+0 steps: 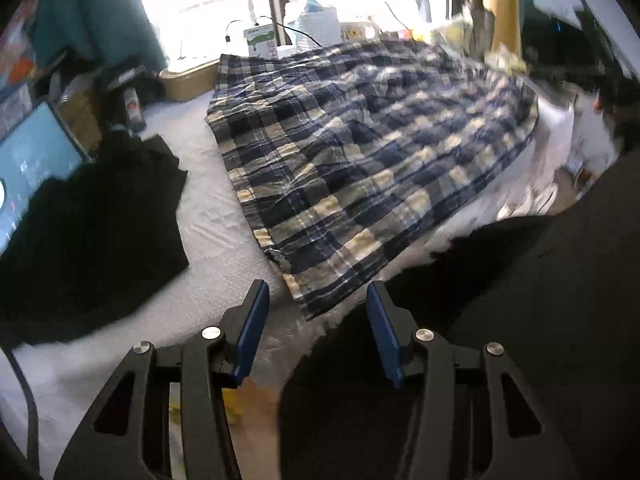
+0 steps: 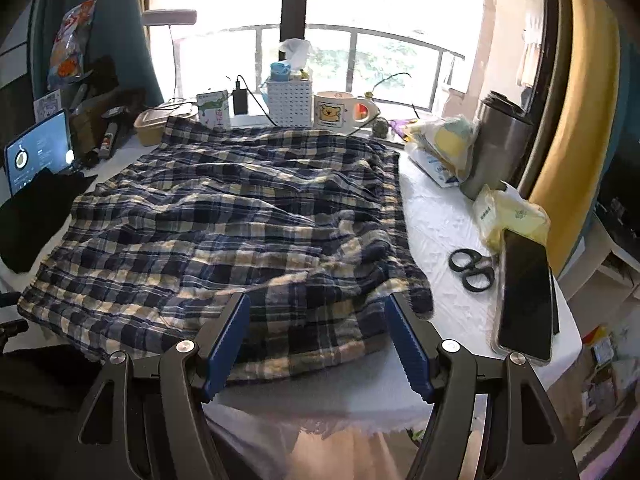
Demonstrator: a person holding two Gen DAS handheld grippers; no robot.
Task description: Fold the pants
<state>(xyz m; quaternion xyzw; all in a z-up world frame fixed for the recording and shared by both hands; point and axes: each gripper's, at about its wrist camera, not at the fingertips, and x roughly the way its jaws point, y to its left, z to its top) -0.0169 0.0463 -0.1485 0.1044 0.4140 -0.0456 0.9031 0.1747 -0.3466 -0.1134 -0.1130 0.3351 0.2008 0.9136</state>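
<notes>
Blue, navy and cream plaid pants (image 2: 240,220) lie spread and wrinkled on a white-covered table (image 2: 440,216). They also show in the left wrist view (image 1: 360,152), reaching from the window side to the near edge. My right gripper (image 2: 318,300) is open and empty, its blue pads just above the pants' near edge. My left gripper (image 1: 318,288) is open and empty, hovering above the near left corner of the pants at the table's front edge.
A black garment (image 1: 92,224) and a lit tablet (image 2: 38,148) lie at the left. Scissors (image 2: 472,266), a phone (image 2: 524,296), a yellow bag (image 2: 508,216) and a steel tumbler (image 2: 496,144) sit at the right. A mug (image 2: 340,110), boxes and a tissue holder (image 2: 290,100) line the window side.
</notes>
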